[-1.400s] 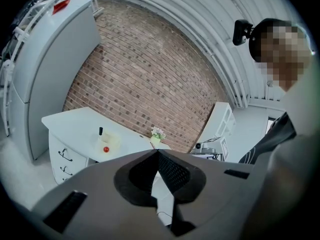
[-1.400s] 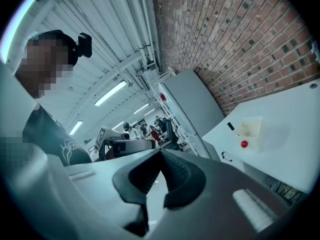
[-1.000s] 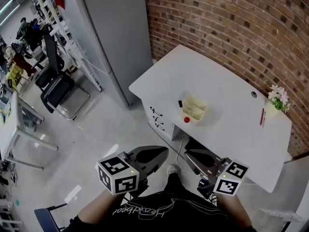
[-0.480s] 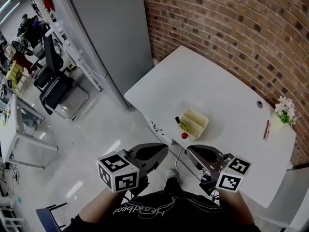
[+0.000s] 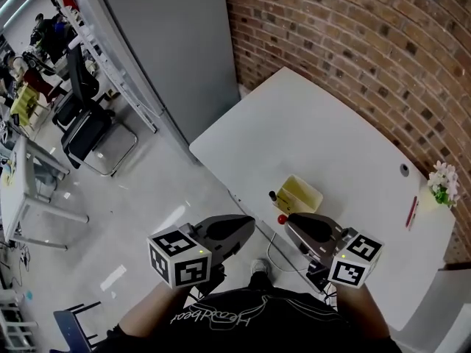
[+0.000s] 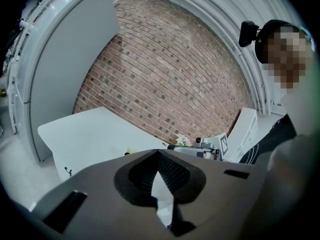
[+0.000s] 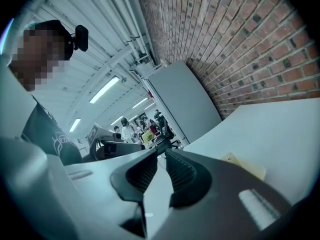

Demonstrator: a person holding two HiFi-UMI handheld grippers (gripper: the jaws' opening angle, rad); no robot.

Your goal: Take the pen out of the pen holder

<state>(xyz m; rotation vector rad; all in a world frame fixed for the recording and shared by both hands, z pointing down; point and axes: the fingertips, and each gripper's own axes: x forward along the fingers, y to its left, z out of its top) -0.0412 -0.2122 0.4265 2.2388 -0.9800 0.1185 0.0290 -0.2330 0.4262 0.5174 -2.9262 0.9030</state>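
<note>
Pen [image 5: 273, 195]: dark cap showing at the left corner of the holder [image 5: 312, 195], lower middle of the head view; how deep it sits is hidden.
Holder: pale yellow open box near the front edge of the desk [image 5: 316, 123].
Red knob [image 5: 281, 218]: at the holder's near corner; perhaps another pen's top, too small to tell.
Left gripper [image 5: 249, 226]: lower centre, short of the desk; jaws together at the tips, nothing in them.
Right gripper [image 5: 291, 222]: just below the holder in the frame, apart from it; jaws have just been opening, a narrow gap between them, nothing in it.
Handling: pen likely light, stiff, smooth; apt to swivel or slip in a loose pinch.
Hold: probably the exposed upper end, pads across the barrel, drawn straight up along its length.
Risk: holder looks light; a sideways pull may tip or drag it.
Elsewhere: red pen [image 5: 411, 212] and flowers [image 5: 441, 182] at the far right, well apart.
</note>
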